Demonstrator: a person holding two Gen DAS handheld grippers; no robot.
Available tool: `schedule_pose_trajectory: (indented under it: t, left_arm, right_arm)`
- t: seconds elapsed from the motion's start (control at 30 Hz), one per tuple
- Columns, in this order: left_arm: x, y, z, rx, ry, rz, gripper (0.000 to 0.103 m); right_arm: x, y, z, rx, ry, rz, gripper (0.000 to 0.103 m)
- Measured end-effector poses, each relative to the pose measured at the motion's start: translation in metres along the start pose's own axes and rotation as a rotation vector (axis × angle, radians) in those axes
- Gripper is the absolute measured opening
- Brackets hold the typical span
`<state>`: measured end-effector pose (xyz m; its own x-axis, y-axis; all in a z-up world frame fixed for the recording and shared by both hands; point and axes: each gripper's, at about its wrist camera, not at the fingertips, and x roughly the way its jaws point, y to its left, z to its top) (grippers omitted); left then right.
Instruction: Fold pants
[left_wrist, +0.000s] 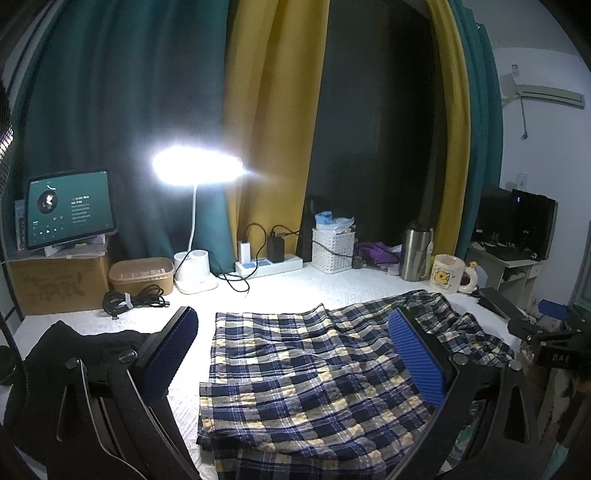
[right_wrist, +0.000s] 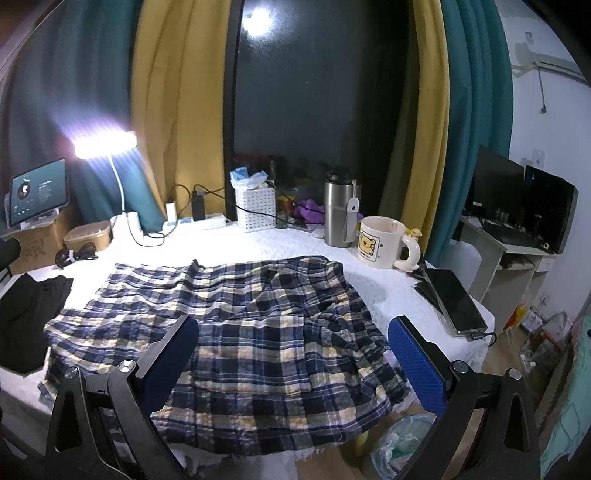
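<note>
Navy, white and yellow plaid pants (left_wrist: 314, 373) lie spread on the white table cover (left_wrist: 280, 291), wrinkled toward the right. My left gripper (left_wrist: 295, 350) hovers above their left part, open, its blue pads (left_wrist: 417, 358) wide apart with nothing between them. In the right wrist view the same pants (right_wrist: 251, 332) reach the table's front edge. My right gripper (right_wrist: 291, 354) is open over their near right part and holds nothing. The right gripper's body also shows at the far right of the left wrist view.
A black garment (right_wrist: 29, 317) lies left of the pants. Along the back stand a lit desk lamp (left_wrist: 197, 173), tablet (left_wrist: 70, 208), power strip (left_wrist: 269, 264), white basket (right_wrist: 256, 208), steel tumbler (right_wrist: 340, 212) and bear mug (right_wrist: 384, 242). A phone (right_wrist: 454, 299) lies near the right edge; a bin (right_wrist: 402, 446) sits below.
</note>
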<state>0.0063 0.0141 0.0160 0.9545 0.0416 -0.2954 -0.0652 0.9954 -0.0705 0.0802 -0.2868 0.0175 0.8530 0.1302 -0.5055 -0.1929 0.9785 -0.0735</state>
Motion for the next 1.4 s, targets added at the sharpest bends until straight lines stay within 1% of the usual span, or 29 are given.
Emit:
schedule_pose_trajectory:
  t: [0.27,0.4,0.6,0.67,0.83,0.93,1.1,1.17,1.23,1.27,1.3,1.37,1.4]
  left_arm:
    - [0.041,0.017,0.008,-0.003,0.066,0.044,0.102]
    - [0.065,0.025,0.013,-0.003,0.101,0.052,0.102]
    - [0.113,0.037,0.018,-0.004,0.195,0.055,0.102]
    - [0.132,0.045,0.016,-0.018,0.240,0.052,0.102]
    - [0.172,0.057,0.012,-0.021,0.322,0.046,0.101]
    - [0.198,0.064,0.007,-0.005,0.364,0.047,0.101]
    - [0.242,0.079,-0.005,0.003,0.457,0.044,0.101]
    - [0.259,0.084,-0.010,0.002,0.496,0.024,0.100]
    - [0.271,0.088,-0.015,-0.008,0.531,0.018,0.097]
    - [0.277,0.090,-0.017,-0.013,0.547,0.011,0.096]
    - [0.282,0.091,-0.019,-0.019,0.560,0.008,0.095]
    - [0.293,0.096,-0.023,-0.032,0.589,0.000,0.094]
    - [0.296,0.098,-0.025,-0.040,0.597,-0.004,0.094]
  right_arm:
    - [0.039,-0.013,0.017,0.003,0.043,-0.011,0.103]
    - [0.064,-0.017,0.027,-0.001,0.070,-0.011,0.103]
    - [0.102,-0.024,0.044,-0.008,0.100,-0.004,0.103]
    - [0.117,-0.028,0.048,-0.008,0.111,-0.003,0.103]
    - [0.154,-0.041,0.057,-0.002,0.145,-0.005,0.103]
    - [0.180,-0.048,0.061,-0.004,0.173,0.000,0.103]
    - [0.222,-0.063,0.066,0.009,0.228,0.009,0.103]
    - [0.239,-0.070,0.067,0.018,0.252,0.007,0.102]
    - [0.257,-0.076,0.067,0.033,0.279,0.013,0.098]
    - [0.263,-0.078,0.066,0.043,0.292,0.013,0.093]
    - [0.271,-0.081,0.066,0.055,0.305,0.018,0.092]
    - [0.285,-0.086,0.064,0.086,0.345,0.042,0.090]
    - [0.292,-0.087,0.062,0.097,0.361,0.056,0.085]
